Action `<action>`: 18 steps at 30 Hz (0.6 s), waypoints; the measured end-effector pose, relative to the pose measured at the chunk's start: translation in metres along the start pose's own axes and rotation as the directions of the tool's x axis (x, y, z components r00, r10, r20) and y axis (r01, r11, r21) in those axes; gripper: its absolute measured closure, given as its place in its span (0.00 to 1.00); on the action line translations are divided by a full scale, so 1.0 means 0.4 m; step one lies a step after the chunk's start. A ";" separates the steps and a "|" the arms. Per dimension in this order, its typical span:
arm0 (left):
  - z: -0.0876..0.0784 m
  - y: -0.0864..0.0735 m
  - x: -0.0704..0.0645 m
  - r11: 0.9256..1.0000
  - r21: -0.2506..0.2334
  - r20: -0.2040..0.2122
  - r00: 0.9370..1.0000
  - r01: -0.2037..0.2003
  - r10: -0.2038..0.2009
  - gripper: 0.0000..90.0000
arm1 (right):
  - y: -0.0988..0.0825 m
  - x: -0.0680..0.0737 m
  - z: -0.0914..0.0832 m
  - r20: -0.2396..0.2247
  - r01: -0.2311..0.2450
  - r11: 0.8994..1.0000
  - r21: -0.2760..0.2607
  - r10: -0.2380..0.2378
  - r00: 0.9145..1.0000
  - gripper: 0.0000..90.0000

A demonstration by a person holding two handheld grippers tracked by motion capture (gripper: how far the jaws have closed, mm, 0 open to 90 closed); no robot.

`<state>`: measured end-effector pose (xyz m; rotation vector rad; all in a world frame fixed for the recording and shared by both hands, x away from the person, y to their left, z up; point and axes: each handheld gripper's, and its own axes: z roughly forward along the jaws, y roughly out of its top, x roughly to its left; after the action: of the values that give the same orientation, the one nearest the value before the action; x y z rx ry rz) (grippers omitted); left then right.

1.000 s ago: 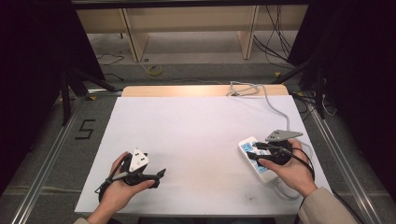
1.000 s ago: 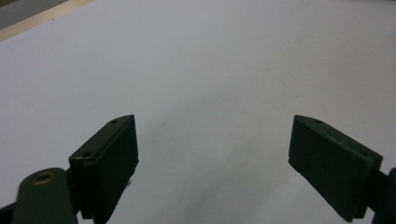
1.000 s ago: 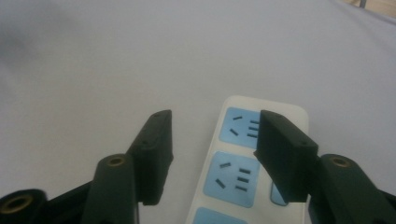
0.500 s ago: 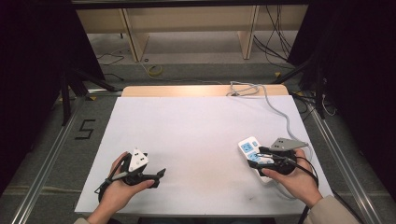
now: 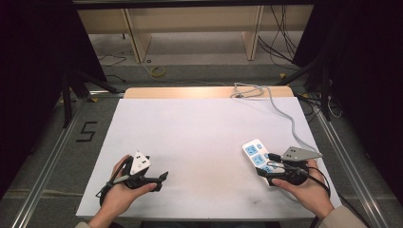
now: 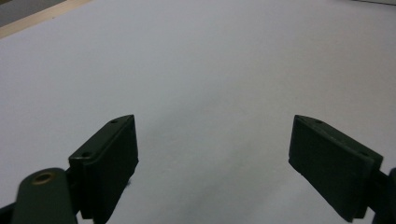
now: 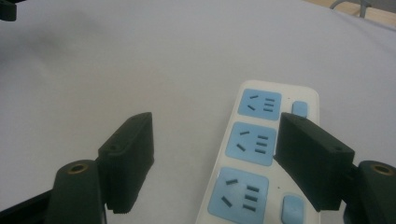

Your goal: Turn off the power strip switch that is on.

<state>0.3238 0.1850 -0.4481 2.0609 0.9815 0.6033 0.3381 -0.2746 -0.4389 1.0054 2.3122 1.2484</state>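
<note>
Power strip (image 5: 257, 160) lies on table (image 5: 199, 137) at right, near front edge.

This looked like a lab or test room set up for recording work at a table — not a home or a shop. The table (image 5: 204, 137) wore a plain white cover with a bare wooden edge (image 5: 199, 92) at the far side, and nothing decorative stood on it. Dark curtains (image 5: 43, 42) hung on both sides, closing the space in. Metal rails (image 5: 45, 166) ran along the floor beside the table, and a "5" (image 5: 86, 131) was taped on the grey floor. Behind the table stood a bare wooden frame (image 5: 190, 28) with loose cables (image 5: 280, 33) trailing under it — the look of a rig, not a lived-in room.
</note>
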 end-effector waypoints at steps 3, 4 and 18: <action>0.000 0.000 0.000 1.000 0.000 0.001 1.000 0.002 -0.002 0.17 | -0.006 0.002 -0.004 -0.003 0.000 1.000 0.001 0.000 1.000 0.30; 0.000 0.000 0.000 1.000 -0.001 0.001 1.000 0.003 -0.003 0.17 | -0.008 0.002 -0.005 -0.004 0.003 1.000 0.000 -0.003 1.000 0.30; -0.001 -0.003 0.002 1.000 0.025 0.010 1.000 0.016 -0.016 0.17 | -0.029 0.010 -0.022 -0.010 0.008 1.000 -0.019 -0.008 1.000 0.28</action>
<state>0.3235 0.1864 -0.4486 2.0738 1.0033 0.5744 0.3252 -0.2814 -0.4434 0.9852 2.3052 1.2726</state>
